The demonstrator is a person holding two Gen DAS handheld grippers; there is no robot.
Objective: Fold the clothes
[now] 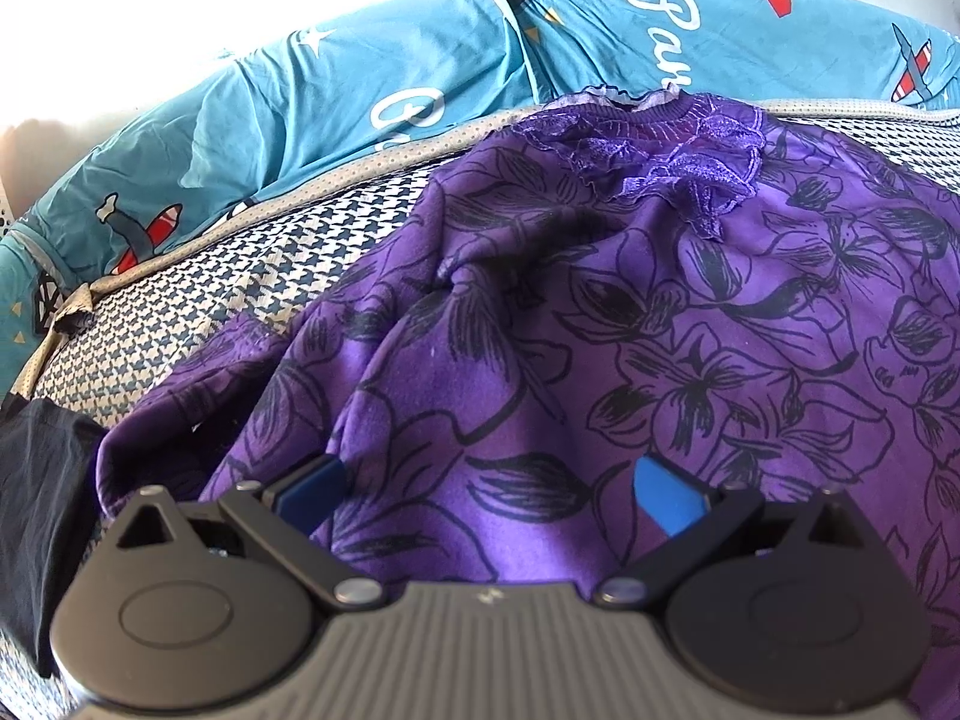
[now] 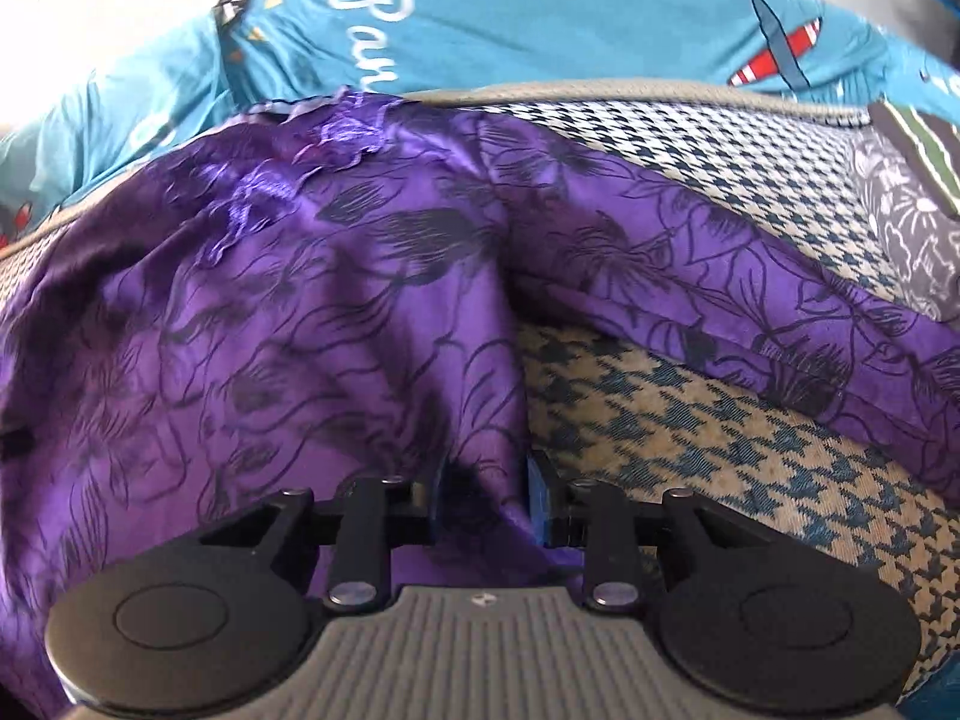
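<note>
Houndstooth bed cover (image 1: 198, 300): spread flat, teal printed bedding (image 1: 420, 42) behind. Purple floral top (image 1: 690, 330): lying on cover, lace collar (image 1: 678, 144) far side. Left gripper (image 1: 489, 489): fingers spread over fabric. Right gripper (image 2: 495, 498): pinching a raised fold of the top.

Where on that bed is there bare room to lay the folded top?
Bare houndstooth cover lies between the purple floral top and the teal printed quilt, and again under the top's sleeve. A grey floral cloth crowds the far corner; a black garment crowds the near edge.
</note>
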